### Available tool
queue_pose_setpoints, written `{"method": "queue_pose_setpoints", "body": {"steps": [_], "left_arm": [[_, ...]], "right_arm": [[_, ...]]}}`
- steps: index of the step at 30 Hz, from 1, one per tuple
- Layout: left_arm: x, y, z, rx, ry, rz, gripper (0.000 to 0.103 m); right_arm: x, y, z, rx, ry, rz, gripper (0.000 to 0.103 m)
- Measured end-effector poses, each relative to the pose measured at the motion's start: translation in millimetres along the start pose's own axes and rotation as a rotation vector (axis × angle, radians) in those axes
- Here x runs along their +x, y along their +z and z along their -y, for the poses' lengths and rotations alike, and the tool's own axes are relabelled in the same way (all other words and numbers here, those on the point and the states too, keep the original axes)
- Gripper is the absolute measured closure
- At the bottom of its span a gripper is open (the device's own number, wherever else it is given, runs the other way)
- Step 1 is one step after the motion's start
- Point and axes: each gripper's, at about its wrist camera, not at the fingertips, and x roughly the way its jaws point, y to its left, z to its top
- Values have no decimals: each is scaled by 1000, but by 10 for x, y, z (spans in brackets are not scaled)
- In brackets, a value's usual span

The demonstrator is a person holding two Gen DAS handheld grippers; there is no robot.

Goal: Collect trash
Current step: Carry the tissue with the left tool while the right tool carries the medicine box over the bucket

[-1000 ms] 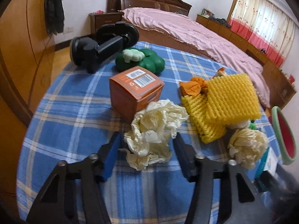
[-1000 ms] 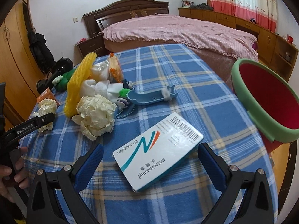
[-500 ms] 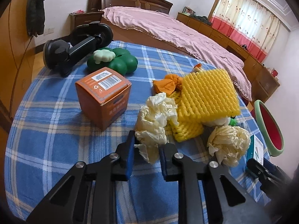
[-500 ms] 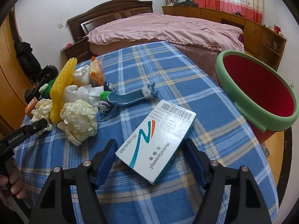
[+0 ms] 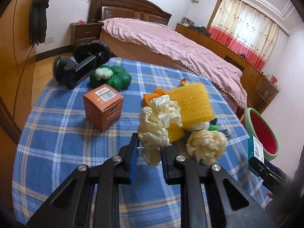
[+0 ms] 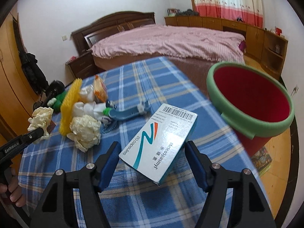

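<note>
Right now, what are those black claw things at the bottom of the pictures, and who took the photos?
They are grabbing tools, one in each of a person's hands, each carrying a camera that looks along its two fingers. The left gripper squeezes a crumpled paper ball. The right gripper grips a medicine box, tilted up off the blue checked tablecloth. Another paper ball, an orange box and yellow foam netting lie on the cloth. The red bin with a green rim stands beside the table.
</note>
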Motion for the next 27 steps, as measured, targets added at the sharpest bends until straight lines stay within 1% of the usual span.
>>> {"method": "queue_pose_setpoints", "body": {"steps": [5, 8, 12, 16, 21, 27], "left_arm": [[-179, 73, 222, 42, -17, 39, 82], [-209, 123, 371, 63, -38, 43, 82], [-193, 165, 650, 107, -68, 40, 82], [-92, 213, 1001, 149, -112, 13, 82], [71, 258, 1454, 201, -161, -17, 82], [414, 264, 2033, 246, -221, -93, 82]], "right_arm": [[-179, 84, 85, -21, 17, 49, 31], [-263, 151, 176, -17, 28, 68, 31], [-359, 236, 335, -14, 21, 93, 31], [-429, 330, 584, 8, 9, 110, 31], [-485, 423, 989, 52, -19, 122, 31], [-447, 558, 1492, 93, -43, 122, 31]]}}
